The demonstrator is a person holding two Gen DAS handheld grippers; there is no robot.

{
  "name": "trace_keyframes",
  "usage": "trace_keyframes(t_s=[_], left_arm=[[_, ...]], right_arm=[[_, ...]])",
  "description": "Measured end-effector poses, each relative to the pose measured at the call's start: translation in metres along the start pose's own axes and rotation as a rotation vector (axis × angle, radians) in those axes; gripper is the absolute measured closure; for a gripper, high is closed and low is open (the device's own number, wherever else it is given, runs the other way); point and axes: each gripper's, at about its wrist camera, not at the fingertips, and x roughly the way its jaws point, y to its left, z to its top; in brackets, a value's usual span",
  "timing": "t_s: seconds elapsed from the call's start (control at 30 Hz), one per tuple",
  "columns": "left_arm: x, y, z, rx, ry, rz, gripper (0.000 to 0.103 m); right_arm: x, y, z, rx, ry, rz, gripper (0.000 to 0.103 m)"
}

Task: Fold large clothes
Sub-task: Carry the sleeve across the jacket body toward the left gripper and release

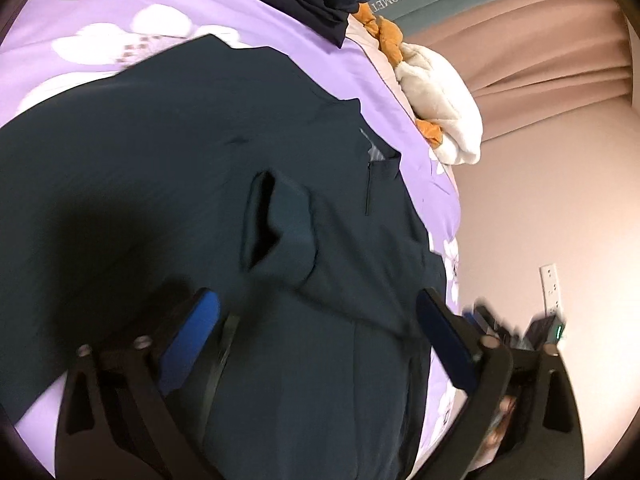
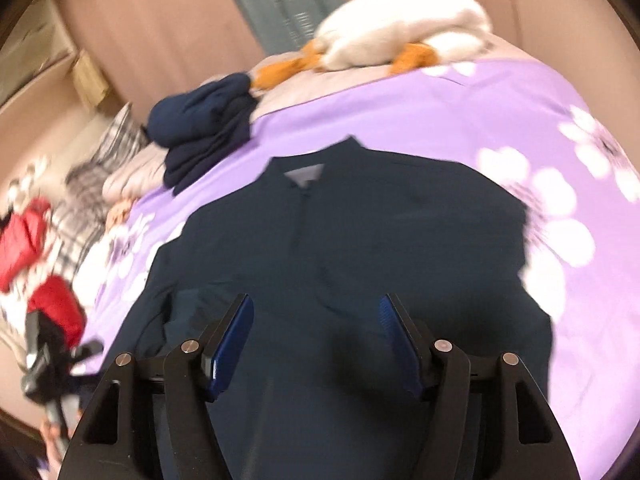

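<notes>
Left wrist view: the left tongs [image 1: 316,320] tip downward, spread wide with nothing pinched, over a dark blue shirt [image 1: 168,168]. The right tongs [image 2: 316,320] tip down too, apart and gripping nothing. The shirt lies flat on a purple flowered bed [image 2: 420,120]. A white plush duck [image 2: 400,36] rests near pink curtains [image 2: 168,28].

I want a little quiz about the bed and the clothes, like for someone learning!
1. True or false: the dark shirt lies spread on the purple flowered bedcover.
2. What sits by the folded navy pile? A) white and orange plush toy B) a lamp C) a book
3. Fill in: the right gripper is ____, holding nothing.

Key: 1 true; 2 A; 3 open
</notes>
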Motion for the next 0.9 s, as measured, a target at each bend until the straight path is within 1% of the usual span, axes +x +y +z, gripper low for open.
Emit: trace_keyframes(t_s=[0.07,0.1,0.2,0.27,0.33,0.37,0.4,0.43,0.47,0.5,0.53,0.57,0.63,0.67,0.7,0.73,0.77,0.8,0.83,0.87,0.9], left_arm=[[0.018,-0.002,0.017,-0.001,-0.002,0.045,0.016],[0.029,-0.002,0.024,-0.004,0.011,0.055,0.016],[0.057,0.002,0.039,-0.037,0.063,0.047,0.016],[0.070,0.004,0.045,-0.039,0.088,0.047,0.016],[0.077,0.007,0.050,-0.047,0.098,0.045,0.026],[0.081,0.008,0.052,-0.056,0.107,0.034,0.039],[0.084,0.009,0.053,-0.067,0.113,0.029,0.048],[0.087,0.011,0.055,-0.076,0.118,0.031,0.052],[0.091,0.011,0.057,-0.079,0.120,0.035,0.068],[0.094,0.011,0.059,-0.081,0.120,0.044,0.089],[0.096,0.008,0.062,-0.077,0.117,0.064,0.097],[0.097,0.002,0.067,-0.061,0.101,0.083,0.100],[0.093,-0.018,0.077,0.006,0.049,0.103,0.101],[0.084,-0.039,0.086,0.064,-0.008,0.089,0.101],[0.074,-0.054,0.092,0.100,-0.058,0.064,0.101],[0.068,-0.063,0.097,0.123,-0.091,0.044,0.101],[0.054,-0.081,0.105,0.179,-0.154,0.004,0.101],[0.045,-0.092,0.109,0.223,-0.187,-0.014,0.101],[0.041,-0.099,0.111,0.259,-0.200,-0.021,0.100],[0.041,-0.101,0.112,0.279,-0.193,-0.004,0.096],[0.046,-0.096,0.111,0.285,-0.168,0.032,0.098]], right_arm=[[-0.006,-0.007,-0.007,0.032,-0.007,0.005,0.038],[-0.008,-0.012,-0.011,0.045,-0.011,0.013,0.038],[-0.011,-0.021,-0.015,0.070,-0.014,0.034,0.038],[-0.013,-0.030,-0.015,0.084,-0.017,0.042,0.038],[-0.014,-0.037,-0.015,0.098,-0.017,0.045,0.038],[-0.012,-0.039,-0.015,0.105,-0.014,0.047,0.038],[-0.010,-0.042,-0.014,0.111,-0.012,0.049,0.038],[-0.009,-0.045,-0.015,0.115,-0.010,0.052,0.038],[-0.007,-0.047,-0.015,0.120,-0.007,0.056,0.038],[-0.004,-0.047,-0.016,0.123,-0.005,0.062,0.038],[-0.001,-0.047,-0.015,0.127,-0.004,0.063,0.038],[0.001,-0.048,-0.015,0.132,-0.004,0.062,0.038],[0.003,-0.048,-0.013,0.144,-0.010,0.067,0.038],[0.003,-0.049,-0.013,0.151,-0.016,0.071,0.038],[0.001,-0.050,-0.012,0.158,-0.025,0.075,0.038],[0.000,-0.051,-0.011,0.163,-0.034,0.077,0.038],[-0.002,-0.052,-0.011,0.165,-0.041,0.076,0.038],[-0.004,-0.053,-0.011,0.170,-0.050,0.069,0.038],[-0.005,-0.054,-0.011,0.172,-0.057,0.065,0.038],[-0.006,-0.055,-0.011,0.173,-0.065,0.062,0.038],[-0.006,-0.056,-0.011,0.175,-0.068,0.061,0.038]])
